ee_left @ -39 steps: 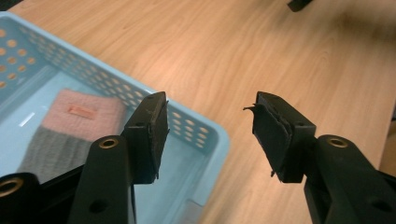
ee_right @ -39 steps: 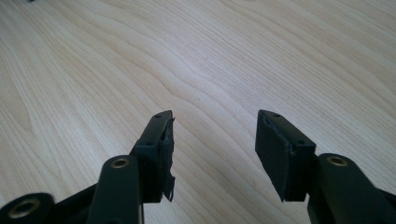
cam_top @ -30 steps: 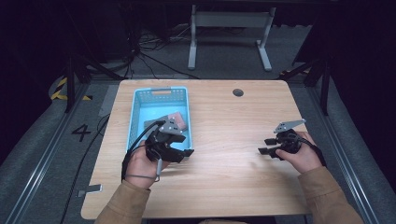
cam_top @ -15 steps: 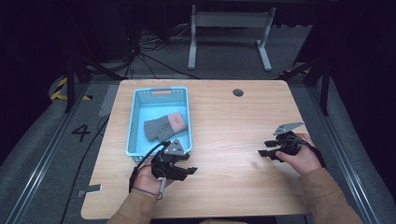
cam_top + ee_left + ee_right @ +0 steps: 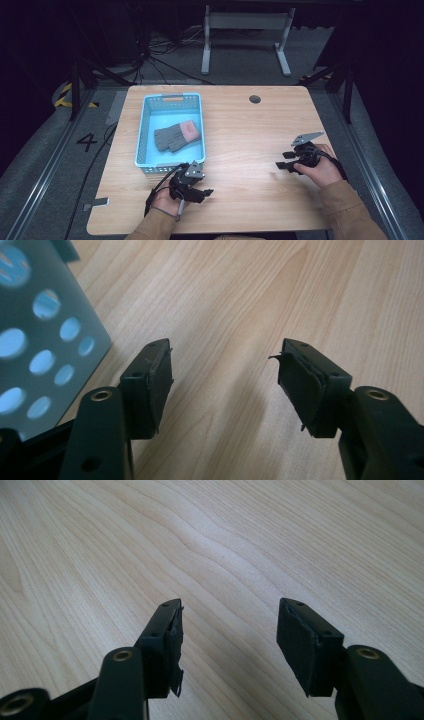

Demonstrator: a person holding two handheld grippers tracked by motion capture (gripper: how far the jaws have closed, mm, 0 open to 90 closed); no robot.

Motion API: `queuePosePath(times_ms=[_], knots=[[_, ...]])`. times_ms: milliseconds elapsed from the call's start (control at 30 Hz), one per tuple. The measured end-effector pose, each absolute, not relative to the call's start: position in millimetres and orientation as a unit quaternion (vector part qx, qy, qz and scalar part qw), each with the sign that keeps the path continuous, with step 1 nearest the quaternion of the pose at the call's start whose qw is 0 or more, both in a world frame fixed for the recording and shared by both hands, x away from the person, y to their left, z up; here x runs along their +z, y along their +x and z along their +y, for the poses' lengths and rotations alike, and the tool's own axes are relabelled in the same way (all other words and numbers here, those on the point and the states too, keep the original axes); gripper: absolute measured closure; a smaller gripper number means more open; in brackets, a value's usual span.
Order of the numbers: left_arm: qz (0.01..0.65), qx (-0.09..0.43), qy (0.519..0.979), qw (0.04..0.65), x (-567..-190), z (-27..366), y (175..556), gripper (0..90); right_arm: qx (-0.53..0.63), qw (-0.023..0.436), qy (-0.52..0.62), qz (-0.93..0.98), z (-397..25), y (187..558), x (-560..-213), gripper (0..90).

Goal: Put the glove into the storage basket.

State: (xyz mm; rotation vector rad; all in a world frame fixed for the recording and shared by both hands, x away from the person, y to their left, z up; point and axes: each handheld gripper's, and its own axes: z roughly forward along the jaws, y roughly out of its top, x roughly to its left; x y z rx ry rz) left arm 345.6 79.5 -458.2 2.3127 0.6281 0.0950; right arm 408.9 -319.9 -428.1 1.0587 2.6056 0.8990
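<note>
A light blue perforated basket [image 5: 143, 131] stands on the left half of the wooden table [image 5: 240, 130]. Inside it lies a pair of grey gloves with a pink cuff [image 5: 176, 136]. My left gripper [image 5: 205, 191] rests low on the table just in front of the basket's near right corner, open with nothing between its jaws. The basket's wall [image 5: 35, 335] stands at the left of the left gripper view, beside my left gripper [image 5: 225, 370]. My right gripper [image 5: 281, 165] sits near the table's right side, open over bare wood, and in its own view the right gripper [image 5: 229, 625] holds nothing.
A round cable hole [image 5: 255, 99] sits near the table's far edge. Beyond the table are a metal stand's legs [image 5: 245, 40] and cables on the dark floor. A floor mark reading 4 [image 5: 86, 142] lies to the left.
My left gripper has drawn back from over the basket toward the near edge and now sits on the table in front of it. The gloves stay in the basket. The right gripper has hardly moved.
</note>
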Motion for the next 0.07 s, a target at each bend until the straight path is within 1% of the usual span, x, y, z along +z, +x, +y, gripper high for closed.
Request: queuePosePath(times_ms=[67], knots=[[0.243, 0.037, 0.9, 0.359, -459.4, 78.8, 345.8, 38.4, 0.305, 0.096, 0.359, 0.877, -319.5, 409.0, -428.3, 45.3]])
